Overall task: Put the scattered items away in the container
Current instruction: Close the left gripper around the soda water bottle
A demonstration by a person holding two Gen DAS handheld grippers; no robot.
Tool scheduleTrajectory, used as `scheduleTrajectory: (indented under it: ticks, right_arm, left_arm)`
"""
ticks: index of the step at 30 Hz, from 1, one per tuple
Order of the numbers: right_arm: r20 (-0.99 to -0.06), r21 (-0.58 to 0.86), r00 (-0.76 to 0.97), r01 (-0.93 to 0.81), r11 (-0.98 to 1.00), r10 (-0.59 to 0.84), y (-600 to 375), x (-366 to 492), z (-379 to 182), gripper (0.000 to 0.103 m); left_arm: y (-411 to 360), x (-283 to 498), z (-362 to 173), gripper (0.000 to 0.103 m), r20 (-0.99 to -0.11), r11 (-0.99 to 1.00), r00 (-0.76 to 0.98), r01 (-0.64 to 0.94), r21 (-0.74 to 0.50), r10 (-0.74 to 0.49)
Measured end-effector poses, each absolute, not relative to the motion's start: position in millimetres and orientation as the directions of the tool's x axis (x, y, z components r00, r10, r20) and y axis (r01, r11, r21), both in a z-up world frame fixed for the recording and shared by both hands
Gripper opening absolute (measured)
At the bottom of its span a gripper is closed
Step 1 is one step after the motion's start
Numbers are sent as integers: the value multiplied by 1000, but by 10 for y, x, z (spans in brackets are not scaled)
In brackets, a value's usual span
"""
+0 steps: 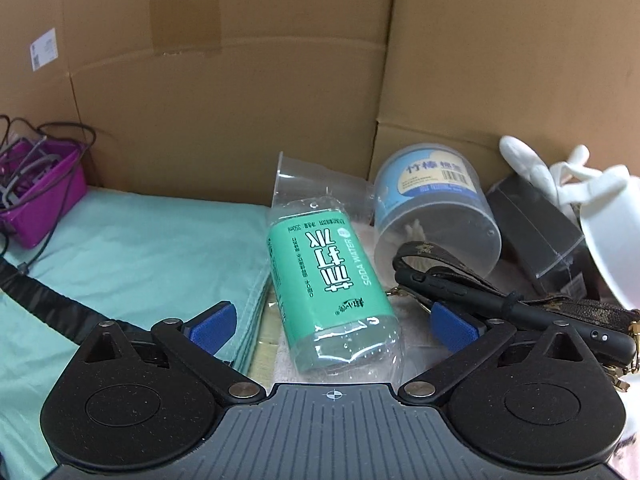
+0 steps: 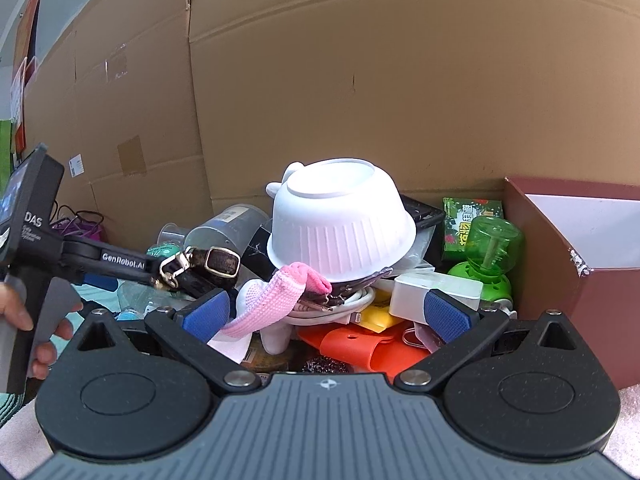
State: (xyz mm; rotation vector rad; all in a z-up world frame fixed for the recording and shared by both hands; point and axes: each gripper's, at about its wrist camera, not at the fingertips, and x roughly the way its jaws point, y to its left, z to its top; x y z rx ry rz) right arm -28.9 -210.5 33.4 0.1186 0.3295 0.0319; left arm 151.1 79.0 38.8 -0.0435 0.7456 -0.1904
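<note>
Against the cardboard wall the pile is untidied: nothing shows as put away, so by my reading the task has barely begun. The likely container, a brown box (image 2: 568,248), stands at the right edge of the heap, and what shows of its inside looks bare. Left to move are a soda bottle (image 1: 332,280) lying on its side in a clear bag, a round tub (image 1: 436,208) tipped beside it, a black pen-like tool (image 1: 516,308) across a brown strap (image 1: 432,256), a white bowl (image 2: 340,224) upside down on top of the heap, a pink sock (image 2: 280,300), a white adapter (image 2: 436,296), an orange piece (image 2: 360,344) and a green bottle (image 2: 492,252). A purple basket (image 1: 44,200) of cables sits well apart at the left. The left gripper (image 1: 332,320) is spread wide, holding nothing, level and low, its pads either side of the soda bottle but apart from it. The right gripper (image 2: 328,316) is also spread wide and empty, aimed at the middle of the heap, with the sock and adapter near its pads. A hand (image 2: 36,320) holds the left tool's grip.
</note>
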Motion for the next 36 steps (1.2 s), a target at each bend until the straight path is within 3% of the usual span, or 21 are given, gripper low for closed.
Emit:
scheduleTrajectory:
  ticks: [6,9,13,19,32,36]
  right_arm:
    - [-321,120,946,-17,993,55,-2108,-294,342,103]
    - [-323,133,945,-18,991,61,-2121,-283,340,103]
    - [-329,125,943,-17,992,57,-2111,-262,325,103]
    - [-324,105,945,-6,994,40,-2112,-235,310,103]
    - [-332,90,943,-11,996,41,-2081,-208,295,103]
    - [-333,93,942,-13,996,43,-2082,-213,296,103]
  left_arm:
    - [870,1524,376,103,-709,988,688,113,-105,-154]
    - [992,1580,407,103,-719,984,676,49,-173,-160]
    - [815,1685,400,103,-735,995,671,68,-67,-95]
    - [841,1813,306,103,-767,993,633,19,-114,-101]
    - [791,1787,307,103,-754,996,651,30,-87,-85]
    - [797,1792,298,98,-757,995,647,29,-95,-92]
